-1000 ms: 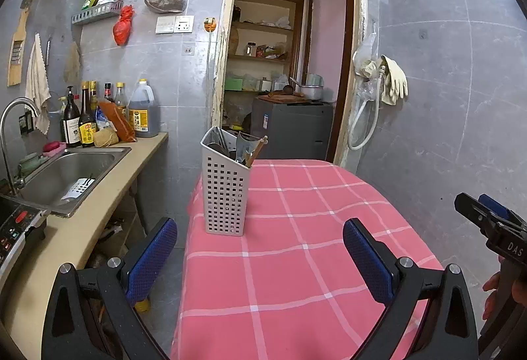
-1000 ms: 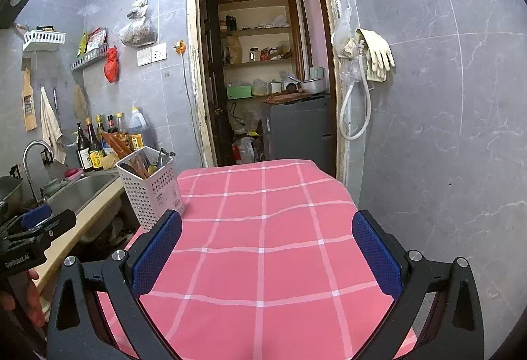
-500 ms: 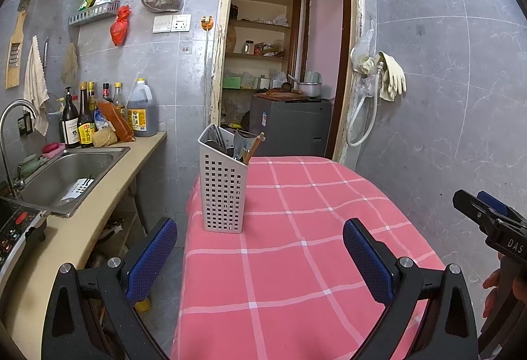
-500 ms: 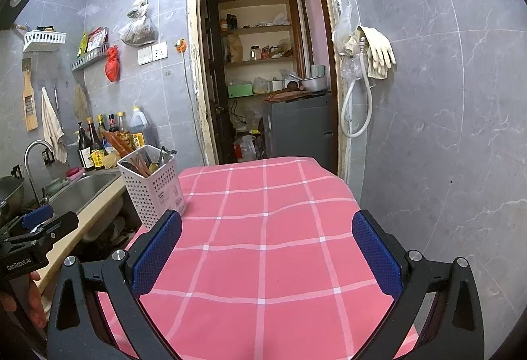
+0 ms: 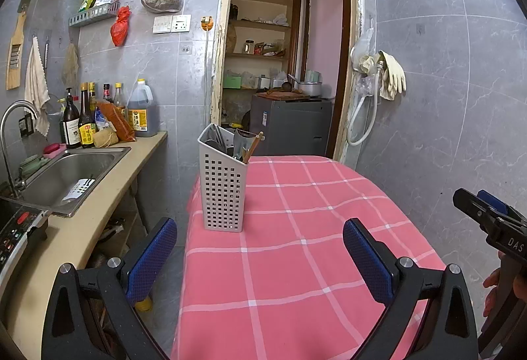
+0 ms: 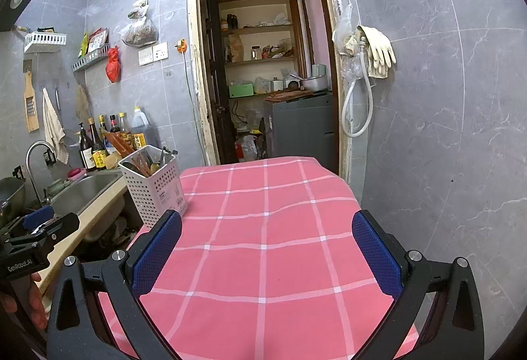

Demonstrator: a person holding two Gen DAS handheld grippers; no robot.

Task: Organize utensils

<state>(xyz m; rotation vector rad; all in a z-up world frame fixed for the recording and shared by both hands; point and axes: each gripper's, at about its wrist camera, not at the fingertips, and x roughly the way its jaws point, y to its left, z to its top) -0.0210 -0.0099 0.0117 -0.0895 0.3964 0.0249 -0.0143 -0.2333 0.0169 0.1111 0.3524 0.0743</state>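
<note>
A white perforated utensil caddy (image 5: 222, 192) stands upright at the left edge of the pink checked tablecloth (image 5: 296, 244), holding several utensils, among them wooden chopsticks and metal pieces. The right wrist view shows the same caddy (image 6: 154, 185) at the table's left. My left gripper (image 5: 260, 254) is open and empty, held back from the caddy above the near left of the table. Over the near middle of the table, my right gripper (image 6: 266, 251) is open and empty too. The right gripper's body (image 5: 490, 225) shows at the right edge of the left wrist view.
A counter with a steel sink (image 5: 66, 175), bottles (image 5: 85, 123) and an induction cooker (image 5: 16, 228) runs along the left, close to the table. An open doorway (image 5: 283, 70) with shelves and a grey cabinet lies behind. Tiled wall with gloves (image 5: 388, 76) is on the right.
Both cameras have shifted very slightly; the caddy sits a little higher in the left wrist view. Both grippers stay open and nothing on the table has moved.
</note>
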